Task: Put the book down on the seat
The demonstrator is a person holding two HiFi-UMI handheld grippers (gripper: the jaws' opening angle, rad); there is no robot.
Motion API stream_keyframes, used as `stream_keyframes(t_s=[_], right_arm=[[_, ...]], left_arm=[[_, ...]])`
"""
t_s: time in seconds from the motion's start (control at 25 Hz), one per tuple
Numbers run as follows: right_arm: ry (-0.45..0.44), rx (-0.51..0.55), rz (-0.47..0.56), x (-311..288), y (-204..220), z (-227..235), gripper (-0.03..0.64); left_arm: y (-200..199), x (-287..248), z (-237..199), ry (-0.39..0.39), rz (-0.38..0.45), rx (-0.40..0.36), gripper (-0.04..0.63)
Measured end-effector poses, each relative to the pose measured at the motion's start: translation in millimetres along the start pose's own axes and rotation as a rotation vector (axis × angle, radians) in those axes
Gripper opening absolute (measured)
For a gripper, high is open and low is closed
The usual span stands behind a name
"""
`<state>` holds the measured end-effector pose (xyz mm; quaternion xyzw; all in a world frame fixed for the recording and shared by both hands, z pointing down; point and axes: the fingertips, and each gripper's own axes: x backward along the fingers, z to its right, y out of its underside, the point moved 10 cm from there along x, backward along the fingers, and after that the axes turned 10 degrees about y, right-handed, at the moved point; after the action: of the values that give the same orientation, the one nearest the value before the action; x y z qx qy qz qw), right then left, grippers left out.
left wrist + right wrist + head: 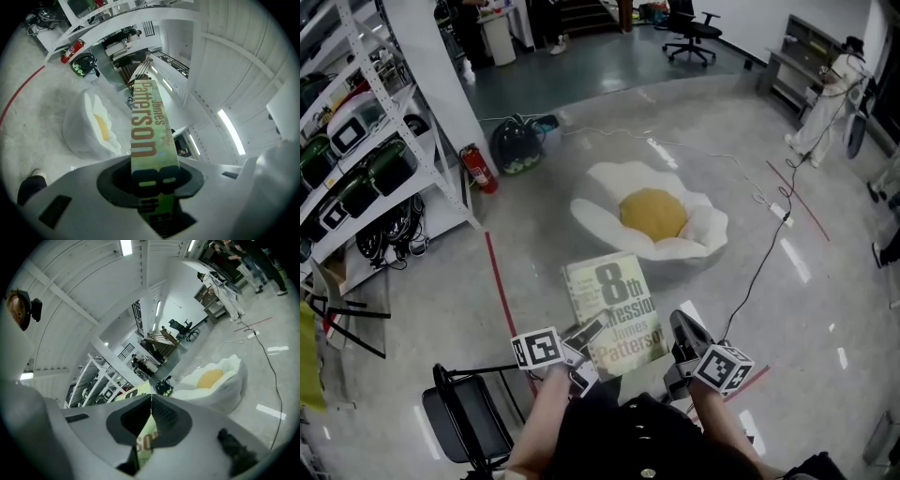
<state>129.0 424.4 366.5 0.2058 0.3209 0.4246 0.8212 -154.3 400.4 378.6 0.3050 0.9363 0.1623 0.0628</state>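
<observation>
A green-and-cream paperback book (614, 314) hangs face up above the floor, in front of the fried-egg-shaped seat (652, 217). My left gripper (584, 343) is shut on the book's lower left edge. My right gripper (678, 330) is shut on its lower right corner. In the left gripper view the book's spine (149, 126) runs out from between the pads of that gripper (152, 180), with the seat (91, 126) on the floor beyond. In the right gripper view the book's edge (146, 437) sits pinched in the gripper (151, 423), and the seat (211, 380) lies ahead to the right.
A black folding chair (464, 422) stands at the lower left. A shelving rack (366, 141) with a fire extinguisher (478, 169) and a dark helmet-like object (517, 142) stands at the left. A cable (769, 244) and a red floor line (502, 300) cross the floor. A person (825, 112) stands far right.
</observation>
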Motion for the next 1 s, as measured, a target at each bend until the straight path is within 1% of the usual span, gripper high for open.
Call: stream_keyframes(t_s=[0.28, 0.64, 0.8, 1.0], right_arm=[[0.015, 0.015, 0.005, -46.6, -20.1, -9.8, 0.012], [0.030, -0.004, 0.021, -110.8, -37.5, -24.0, 0.012], [0.039, -0.006, 0.039, -137.5, -40.5, -30.5, 0.012], [0.083, -0.004, 0.065, -155.7, -36.5, -42.0, 0.012]], left_arm=[[-44.3, -24.7, -17.6, 0.012, -0.031, 0.011, 0.161], [-109.4, -41.5, -48.5, 0.016, -0.083, 0.025, 0.161], [-135.4, -48.5, -61.9, 0.024, -0.112, 0.019, 0.161], [-158.8, -48.1, -72.3, 0.021, -0.132, 0.022, 0.161]])
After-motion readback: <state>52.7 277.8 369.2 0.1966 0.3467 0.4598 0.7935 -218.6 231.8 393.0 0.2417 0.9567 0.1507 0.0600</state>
